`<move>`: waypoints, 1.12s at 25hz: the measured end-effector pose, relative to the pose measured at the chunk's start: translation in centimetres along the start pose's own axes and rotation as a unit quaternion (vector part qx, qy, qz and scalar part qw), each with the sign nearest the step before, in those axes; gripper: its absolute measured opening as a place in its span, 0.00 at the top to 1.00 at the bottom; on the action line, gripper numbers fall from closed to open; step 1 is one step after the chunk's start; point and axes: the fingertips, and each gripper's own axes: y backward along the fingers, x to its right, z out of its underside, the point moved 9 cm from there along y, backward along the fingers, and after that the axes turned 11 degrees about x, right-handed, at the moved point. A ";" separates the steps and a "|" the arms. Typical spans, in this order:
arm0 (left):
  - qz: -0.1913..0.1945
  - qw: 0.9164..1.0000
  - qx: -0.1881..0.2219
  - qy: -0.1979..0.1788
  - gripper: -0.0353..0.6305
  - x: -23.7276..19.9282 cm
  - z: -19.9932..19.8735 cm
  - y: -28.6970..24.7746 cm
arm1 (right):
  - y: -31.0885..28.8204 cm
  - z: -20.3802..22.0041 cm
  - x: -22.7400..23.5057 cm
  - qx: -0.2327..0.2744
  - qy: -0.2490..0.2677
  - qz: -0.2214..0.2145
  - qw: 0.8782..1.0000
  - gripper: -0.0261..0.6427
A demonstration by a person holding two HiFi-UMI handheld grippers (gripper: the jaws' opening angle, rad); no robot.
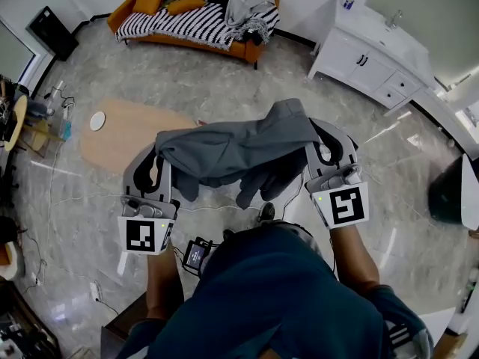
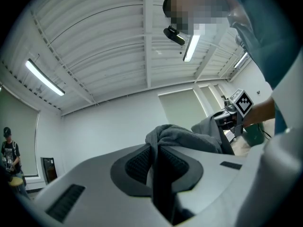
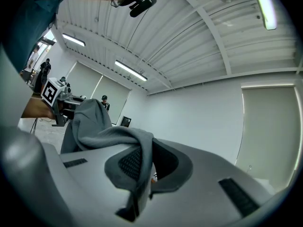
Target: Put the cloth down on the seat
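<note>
Cloth [image 1: 239, 152] of soft grey fabric slung between two grippers above a marble floor [image 1: 224, 88].

Glossy veined stone fills the head view; at 11 o'clock stands an orange sofa [image 1: 247, 49] under a black-and-white striped blanket [image 1: 179, 25], at 2 o'clock a white cabinet [image 1: 367, 58], at 9 o'clock an oval pale-wood tabletop [image 1: 127, 137]. The matte, rumpled cloth sags at centre, in the air, well apart from the sofa. The left gripper [image 2: 155, 162] and the right gripper [image 3: 142, 167], smooth grey shells with ribbed black pads, each carry a cube printed with a black-and-white square marker. Each pair of jaws stands nearly together, pinching a bunched edge of the cloth, at its 9 and 3 o'clock ends.
</note>
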 end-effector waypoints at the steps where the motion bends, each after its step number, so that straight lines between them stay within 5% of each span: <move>1: 0.002 1.000 -0.004 -0.002 0.88 0.4 0.3 -0.9 | -0.1 0.5 0.9 0.002 -0.002 -0.002 1.000 0.93; 15: 0.000 1.000 -0.027 0.012 0.88 4.6 3.1 -10.8 | -1.7 5.2 11.3 0.013 -0.027 -0.008 1.000 0.93; 28: 0.056 0.998 0.006 0.038 0.88 -0.4 6.3 -15.9 | -5.4 5.5 12.4 -0.020 0.005 0.054 0.998 0.93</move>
